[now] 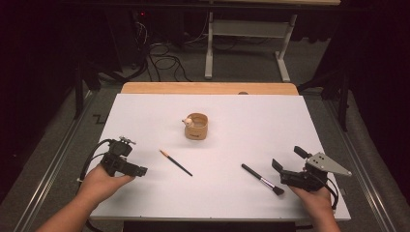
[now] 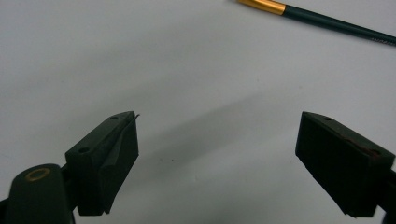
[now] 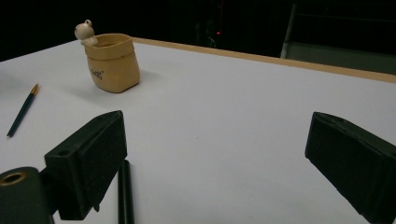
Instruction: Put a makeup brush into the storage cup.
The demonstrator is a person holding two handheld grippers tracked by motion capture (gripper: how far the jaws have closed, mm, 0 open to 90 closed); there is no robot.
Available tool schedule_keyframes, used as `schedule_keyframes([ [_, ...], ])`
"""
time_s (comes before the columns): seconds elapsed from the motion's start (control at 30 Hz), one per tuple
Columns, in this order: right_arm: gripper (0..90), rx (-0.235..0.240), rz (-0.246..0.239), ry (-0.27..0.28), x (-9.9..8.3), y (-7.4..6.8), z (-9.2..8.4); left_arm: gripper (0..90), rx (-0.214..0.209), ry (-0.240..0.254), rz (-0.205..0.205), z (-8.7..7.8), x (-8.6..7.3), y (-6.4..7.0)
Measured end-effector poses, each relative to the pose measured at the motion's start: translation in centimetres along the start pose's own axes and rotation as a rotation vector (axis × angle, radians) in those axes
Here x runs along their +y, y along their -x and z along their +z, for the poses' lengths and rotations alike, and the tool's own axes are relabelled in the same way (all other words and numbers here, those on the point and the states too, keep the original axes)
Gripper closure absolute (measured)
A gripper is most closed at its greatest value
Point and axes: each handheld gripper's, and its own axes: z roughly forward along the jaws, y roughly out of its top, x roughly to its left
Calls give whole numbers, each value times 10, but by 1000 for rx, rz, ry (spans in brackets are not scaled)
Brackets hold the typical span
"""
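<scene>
On the white table [image 1: 145,111] stood one tan pen pot [image 1: 196,127] with a small bear figure [image 1: 187,122] on its rim, upright, toward the far middle. One thin paintbrush [image 1: 176,163], dark handle with a gold ferrule, lay flat left of centre, slanted, nearer the person than the pot. One black makeup brush [image 1: 262,179] lay flat right of centre, its bristle end toward the person's right hand. The left gripper [image 1: 135,170], held low at the near left, pointed toward the thin paintbrush and stood apart from it; its jaws were spread wide, nothing but bare table between them. The right gripper [image 1: 286,164], held at the near right just beside the makeup brush, likewise had its jaws wide apart and empty; the black handle [image 3: 125,191] lay on the table by its left jaw.
</scene>
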Motion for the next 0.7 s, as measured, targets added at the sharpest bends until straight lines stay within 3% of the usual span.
schedule_keyframes([
  [0.4,65,3,7,3,0,1,-1,157,-45,-120,-68,3,9,0],
  [0.7,68,8,5,5,0,0,-1,157,-17,-205,-93,8,12,-1],
])
